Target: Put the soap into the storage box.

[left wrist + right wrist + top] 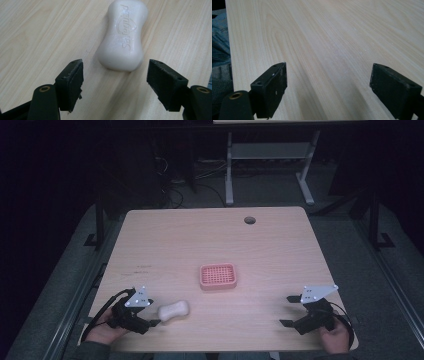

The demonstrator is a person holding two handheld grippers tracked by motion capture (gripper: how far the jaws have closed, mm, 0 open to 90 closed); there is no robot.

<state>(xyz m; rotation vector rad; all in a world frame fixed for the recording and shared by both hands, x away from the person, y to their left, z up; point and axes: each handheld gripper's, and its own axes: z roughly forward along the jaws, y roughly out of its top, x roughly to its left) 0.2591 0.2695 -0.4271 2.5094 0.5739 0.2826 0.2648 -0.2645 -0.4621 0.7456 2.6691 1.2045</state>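
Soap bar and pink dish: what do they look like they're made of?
Soap bar: white, waxy, matte solid with pressed lettering on top, so likely ordinary soap. Pink dish: probably moulded plastic, judging by its even colour and gridded floor; finish is too small to tell.

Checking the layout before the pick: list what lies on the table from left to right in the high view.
left gripper → bar of soap → pink soap dish → right gripper

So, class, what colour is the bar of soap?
White; the soap shows best in the left gripper view.
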